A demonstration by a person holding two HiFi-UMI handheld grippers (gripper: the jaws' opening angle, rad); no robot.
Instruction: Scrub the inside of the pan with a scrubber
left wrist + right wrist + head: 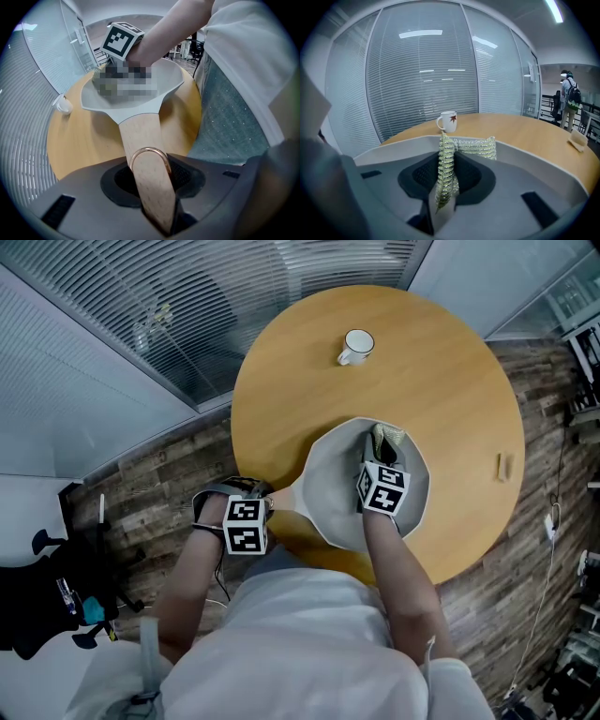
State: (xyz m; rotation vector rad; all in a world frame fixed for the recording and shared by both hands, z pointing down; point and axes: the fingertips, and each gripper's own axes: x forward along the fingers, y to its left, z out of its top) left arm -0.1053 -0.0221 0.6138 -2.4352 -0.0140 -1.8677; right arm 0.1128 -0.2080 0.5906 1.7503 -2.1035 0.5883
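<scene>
A pale grey pan with a light wooden handle (pixel 330 495) sits at the centre of the head view, on the near side of the round light-wood desk (pixel 450 381). The left hand-held gripper (pixel 152 187) is clamped on the handle's end, at centre-left. The right hand-held gripper (pixel 445 187) pinches a silvery-green mesh scrubber (pixel 477 147) inside the pan. A white mug (pixel 356 345) stands well apart, at upper centre.

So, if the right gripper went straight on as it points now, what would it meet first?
Probably the inside of the pan: the right gripper, shut on the scrubber, points down into it, below the far rim. Depth is unclear.
</scene>
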